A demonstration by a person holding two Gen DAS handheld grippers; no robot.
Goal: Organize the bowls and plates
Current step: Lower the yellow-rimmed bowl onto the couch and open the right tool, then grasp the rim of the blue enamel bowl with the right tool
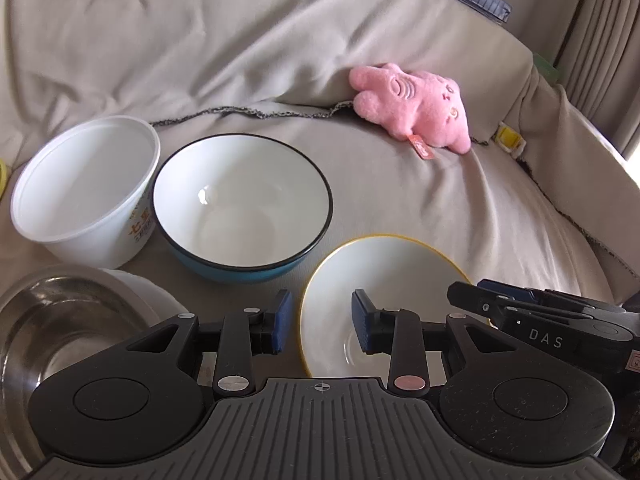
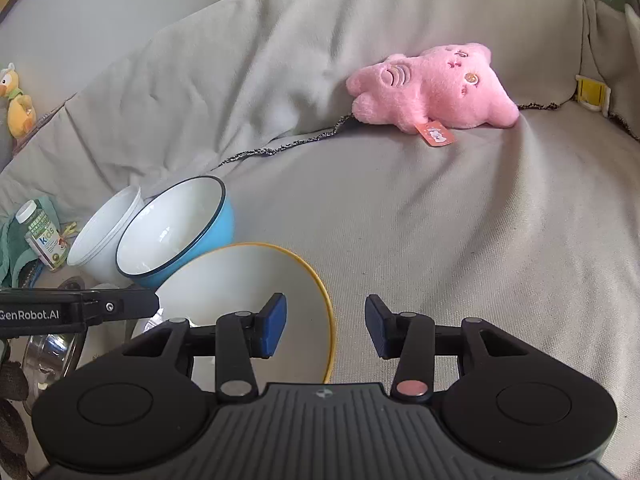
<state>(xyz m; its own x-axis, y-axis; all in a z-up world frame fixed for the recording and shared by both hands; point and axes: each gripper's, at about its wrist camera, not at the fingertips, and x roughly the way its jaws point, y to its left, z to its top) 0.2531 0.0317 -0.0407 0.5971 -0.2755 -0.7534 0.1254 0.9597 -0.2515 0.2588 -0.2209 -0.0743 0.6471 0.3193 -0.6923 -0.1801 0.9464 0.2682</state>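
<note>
Yellow-rimmed white ceramic plate (image 1: 384,276) lies on the grey sofa cover, nearest; stiff, glazed, breakable, so I'd pinch its rim. Left hand-held gripper (image 1: 318,322) and right hand-held gripper (image 2: 326,326) both hang released. Beyond the plate sits the blue-sided white bowl (image 1: 240,208).

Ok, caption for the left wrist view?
Open left gripper above yellow-rimmed plate, beside blue bowl on sofa.
</note>
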